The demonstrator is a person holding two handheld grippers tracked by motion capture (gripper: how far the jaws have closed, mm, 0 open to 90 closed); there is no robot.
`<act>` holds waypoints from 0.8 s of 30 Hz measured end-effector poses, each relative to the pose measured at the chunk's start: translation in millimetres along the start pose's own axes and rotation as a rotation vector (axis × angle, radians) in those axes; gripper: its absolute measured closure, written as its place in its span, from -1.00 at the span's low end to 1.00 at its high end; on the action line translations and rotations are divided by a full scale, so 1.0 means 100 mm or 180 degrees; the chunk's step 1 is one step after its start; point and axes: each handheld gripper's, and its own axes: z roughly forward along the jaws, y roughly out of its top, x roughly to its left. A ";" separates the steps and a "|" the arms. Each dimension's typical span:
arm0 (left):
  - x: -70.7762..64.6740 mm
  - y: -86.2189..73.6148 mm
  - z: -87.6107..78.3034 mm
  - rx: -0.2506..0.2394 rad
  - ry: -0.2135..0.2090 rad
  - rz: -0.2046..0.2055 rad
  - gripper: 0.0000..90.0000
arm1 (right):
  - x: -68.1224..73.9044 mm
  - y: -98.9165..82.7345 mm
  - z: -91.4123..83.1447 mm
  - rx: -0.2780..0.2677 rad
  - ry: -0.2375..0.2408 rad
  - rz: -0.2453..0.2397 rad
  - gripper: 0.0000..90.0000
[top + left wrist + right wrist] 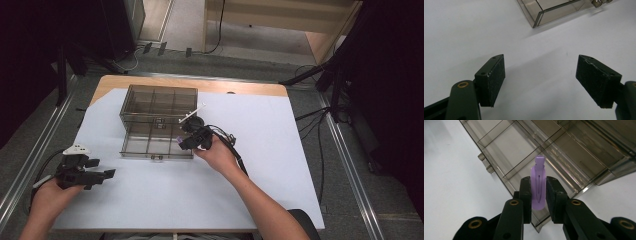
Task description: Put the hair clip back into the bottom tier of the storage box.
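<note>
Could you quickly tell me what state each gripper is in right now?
Left gripper: open, empty.
Right gripper: shut on the purple hair clip.

The left gripper (107, 173) sits at the near left, held level in the left hand (50, 192), its fingers (492, 77) spread wide apart; the right gripper (181, 142) reaches farther in at centre, right forearm (260, 200) angled leftward, fingers (525, 195) clamped together.

**Your count at the bench**

You have two hand-held grippers, the left hand-held gripper (107, 174) and the right hand-held gripper (181, 142). You have one purple hair clip (538, 185), one clear compartment box (158, 104) with its one open tray (150, 145), and one white sheet (270, 150) over one bench (240, 88).
</note>
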 end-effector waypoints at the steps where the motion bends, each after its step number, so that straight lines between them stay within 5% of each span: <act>1: 0.00 0.00 0.00 0.0002 -0.0001 0.0002 -0.46 | 0.01 0.01 0.03 0.0029 -0.0010 0.0007 0.71; 24: 0.00 0.00 -0.01 0.0001 -0.0021 0.0004 -0.46 | 0.03 0.01 0.19 0.0175 -0.0095 -0.0006 0.71</act>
